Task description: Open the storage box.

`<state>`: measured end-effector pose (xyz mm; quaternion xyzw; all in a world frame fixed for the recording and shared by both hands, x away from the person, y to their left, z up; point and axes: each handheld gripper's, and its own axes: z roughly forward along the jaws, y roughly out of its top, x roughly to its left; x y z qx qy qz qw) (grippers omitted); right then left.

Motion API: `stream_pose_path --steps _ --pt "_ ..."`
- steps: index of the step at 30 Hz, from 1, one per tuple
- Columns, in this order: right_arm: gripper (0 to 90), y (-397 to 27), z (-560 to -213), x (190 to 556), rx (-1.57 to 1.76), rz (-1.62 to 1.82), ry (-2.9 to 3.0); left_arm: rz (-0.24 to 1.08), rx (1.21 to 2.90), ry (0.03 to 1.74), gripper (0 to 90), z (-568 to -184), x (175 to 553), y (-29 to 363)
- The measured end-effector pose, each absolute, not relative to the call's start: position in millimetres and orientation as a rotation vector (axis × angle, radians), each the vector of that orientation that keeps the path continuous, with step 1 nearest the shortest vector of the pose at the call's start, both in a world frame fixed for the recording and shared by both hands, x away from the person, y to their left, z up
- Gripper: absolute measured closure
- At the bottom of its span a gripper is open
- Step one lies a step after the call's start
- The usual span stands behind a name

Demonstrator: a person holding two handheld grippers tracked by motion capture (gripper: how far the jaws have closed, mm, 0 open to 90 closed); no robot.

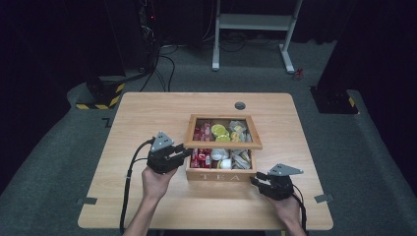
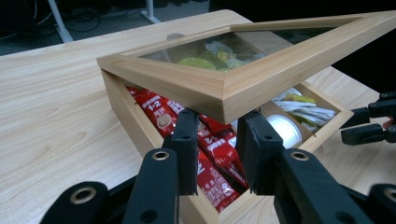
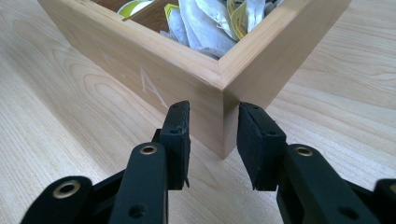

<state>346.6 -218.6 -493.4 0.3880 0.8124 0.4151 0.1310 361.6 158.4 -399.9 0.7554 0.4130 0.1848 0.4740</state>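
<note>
Where the wooden tea box [image 1: 220, 173] sits near the centre of the tabletop [image 1: 147, 110], its glass-paned lid [image 1: 223, 132] stands partly raised. Left gripper [image 1: 184, 153] is at the box's left side; in the left gripper view its fingers [image 2: 186, 140] are spread, just beneath the lid's front corner, not closed on it. Red sachets [image 2: 212, 144] lie in the compartment below. Right gripper [image 1: 256, 180] is at the box's front right corner; its fingers [image 3: 176, 135] are spread either side of that corner [image 3: 229, 93], contact not determinable. Pale tea bags [image 3: 205, 28] fill the nearest compartment.
</note>
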Motion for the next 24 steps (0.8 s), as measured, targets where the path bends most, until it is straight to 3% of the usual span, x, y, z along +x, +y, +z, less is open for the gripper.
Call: stream_pose_path --steps 24 --pt "66.3 -222.3 -476.3 345.6 1.107 1.249 2.337 0.442 1.830 1.010 69.0 -381.4 375.2 157.1"
